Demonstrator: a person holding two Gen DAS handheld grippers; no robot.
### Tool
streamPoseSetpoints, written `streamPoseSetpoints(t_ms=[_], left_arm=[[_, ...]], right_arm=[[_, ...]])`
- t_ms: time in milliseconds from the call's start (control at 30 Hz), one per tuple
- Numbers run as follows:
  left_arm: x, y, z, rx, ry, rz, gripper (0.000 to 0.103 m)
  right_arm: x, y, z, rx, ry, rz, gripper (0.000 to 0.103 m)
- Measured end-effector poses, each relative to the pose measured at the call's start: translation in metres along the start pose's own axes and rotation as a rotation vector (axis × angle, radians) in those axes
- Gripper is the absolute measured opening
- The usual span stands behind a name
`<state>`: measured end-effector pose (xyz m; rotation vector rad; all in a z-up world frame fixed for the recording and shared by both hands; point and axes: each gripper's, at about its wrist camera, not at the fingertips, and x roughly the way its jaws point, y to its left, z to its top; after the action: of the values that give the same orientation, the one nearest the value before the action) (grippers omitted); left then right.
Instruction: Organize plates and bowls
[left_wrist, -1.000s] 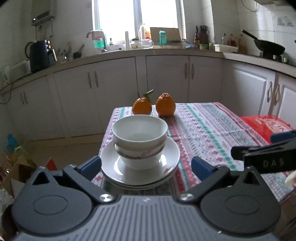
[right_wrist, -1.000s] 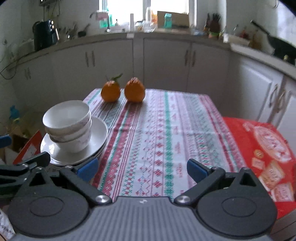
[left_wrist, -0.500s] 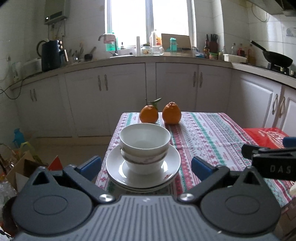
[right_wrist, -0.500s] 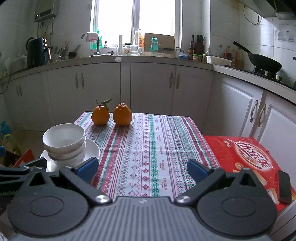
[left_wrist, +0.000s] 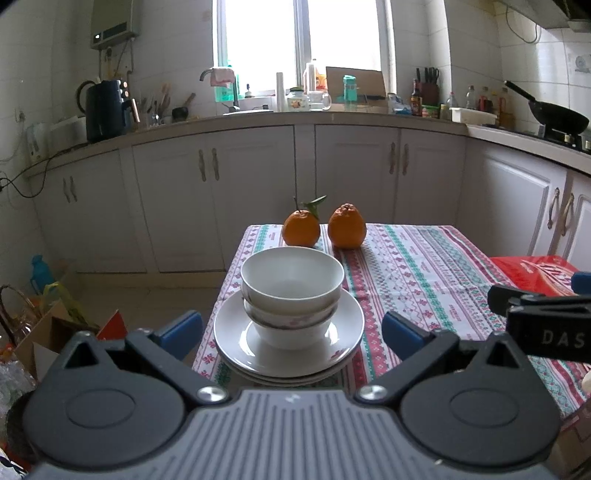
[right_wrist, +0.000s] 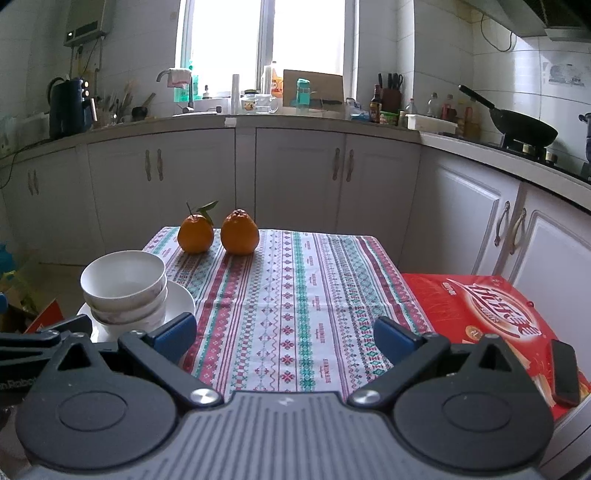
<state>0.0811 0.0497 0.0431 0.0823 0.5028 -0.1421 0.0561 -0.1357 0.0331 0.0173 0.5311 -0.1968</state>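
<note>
From the left wrist camera I see my left tongs (left_wrist: 291, 330) spread wide, holding nothing, with the stack of dishes showing in the gap between the two blue tips. The bowls (left_wrist: 291, 286) are nested, two of them as far as I can count, and they sit on the plates (left_wrist: 236, 332) at the near left corner of the table (left_wrist: 424, 273). Under the top plate I can make out at least one more rim, but the tong body cuts off the nearest edge, so I cannot say how many plates there are. The tips look short of the plate rim and I see no contact, though the fisheye makes that hard to judge.

The right tongs (right_wrist: 282, 334) are also released and empty, over the striped tablecloth (right_wrist: 295, 295), to the right of the stack. In that view the dishes (right_wrist: 125, 288) are partly covered by the left blue tip and by the dark body of the left tongs at the frame's left edge. In the left view the right tongs enter from the right edge as a black bar with only the letters "DAS" readable.

Two oranges (left_wrist: 323, 229) stand side by side at the far end of the table, the left one with a leaf. A red box (right_wrist: 491, 317) lies just right of the table, a dark phone-like slab (right_wrist: 563, 373) on it, its far corner cut off by the frame.
</note>
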Motion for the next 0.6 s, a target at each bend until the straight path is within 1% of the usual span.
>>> streamPoseSetpoints(t_ms=[467,600], left_arm=[[0.002,-0.0023,0.0005,0.004,0.01,0.017,0.102],[0.0033,-0.0006,0.001,-0.003,0.017,0.012,0.102]], right_arm=[[-0.002,-0.0006,0.0011,0.0,-0.008,0.003,0.103],[-0.0007,-0.0005,0.0019,0.004,-0.003,0.008,0.103]])
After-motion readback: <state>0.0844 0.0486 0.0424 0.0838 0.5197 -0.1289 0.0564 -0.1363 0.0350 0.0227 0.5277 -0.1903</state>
